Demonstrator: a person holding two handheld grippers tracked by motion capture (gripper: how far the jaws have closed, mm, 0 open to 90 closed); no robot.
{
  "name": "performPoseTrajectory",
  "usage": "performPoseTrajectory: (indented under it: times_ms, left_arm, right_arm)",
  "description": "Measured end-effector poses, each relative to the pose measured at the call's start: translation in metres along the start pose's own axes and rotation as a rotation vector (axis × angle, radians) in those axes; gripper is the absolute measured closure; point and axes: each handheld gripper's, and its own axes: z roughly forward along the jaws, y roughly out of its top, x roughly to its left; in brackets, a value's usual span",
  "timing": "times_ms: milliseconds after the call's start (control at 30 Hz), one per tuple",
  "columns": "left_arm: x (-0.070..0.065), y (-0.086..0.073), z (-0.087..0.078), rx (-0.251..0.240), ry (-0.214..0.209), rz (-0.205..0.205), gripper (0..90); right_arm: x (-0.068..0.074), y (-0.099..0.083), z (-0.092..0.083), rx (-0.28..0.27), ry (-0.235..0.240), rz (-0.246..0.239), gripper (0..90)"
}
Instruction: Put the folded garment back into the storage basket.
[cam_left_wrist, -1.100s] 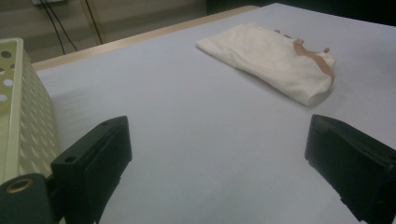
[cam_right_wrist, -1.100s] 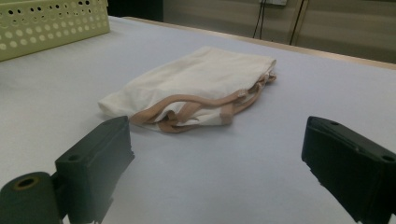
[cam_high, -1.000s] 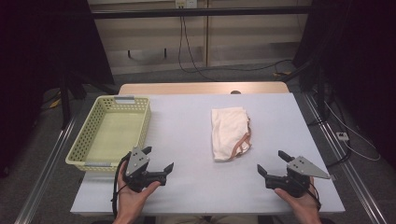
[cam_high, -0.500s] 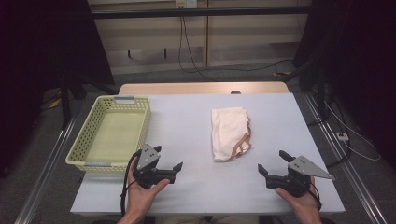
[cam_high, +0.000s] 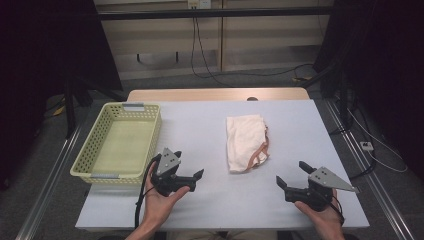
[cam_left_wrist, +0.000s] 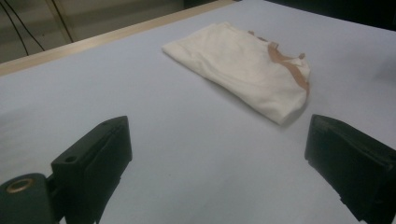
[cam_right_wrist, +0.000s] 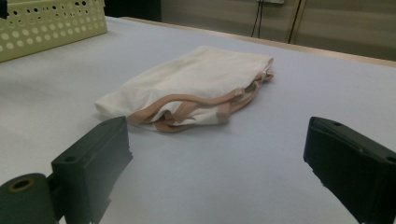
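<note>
we hold the left gripper (cam_high: 192, 176) low over the table (cam_high: 200, 130), its jaws spread wide with nothing between them. in the left gripper view the folded cream garment (cam_left_wrist: 243, 70) lies flat on the table ahead of the jaws and toward the right-hand jaw, well apart from both; its tan-trimmed edge faces away and to the right.

we hold the right gripper (cam_high: 292, 175) near the table's front edge, jaws likewise wide open and empty. in the right gripper view the garment (cam_right_wrist: 196, 86) lies ahead of the gap, closer to the left-hand jaw, with its tan trim (cam_right_wrist: 196, 105) turned toward the jaws. no jaw touches the cloth.

the yellow perforated basket (cam_high: 85, 160) stands beside the left gripper on its outer side, well apart from the garment; its corner (cam_right_wrist: 51, 23) appears far beyond the left-hand jaw in the right gripper view. a pale label strip (cam_high: 133, 106) sits on the basket's far rim and another (cam_high: 105, 175) on its near rim; we cannot read any writing on either. we see no brand mark on the garment or the grippers.
</note>
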Motion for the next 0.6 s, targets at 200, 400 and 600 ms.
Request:
performPoseTrajectory:
  times_ms: [200,400,600]
  left_arm:
    - [-0.001,0.009,0.008,0.011,-0.011,0.000,7.6]
    - [-0.002,0.016,0.015,0.020,-0.021,-0.008,7.7]
    - [-0.001,0.021,0.025,0.038,-0.032,-0.010,7.9]
  right_arm:
    - [0.000,0.000,0.000,0.002,-0.004,0.003,7.2]
    - [0.000,0.000,0.000,0.003,-0.006,0.005,7.1]
    - [0.000,0.000,0.000,0.004,-0.003,0.006,7.1]
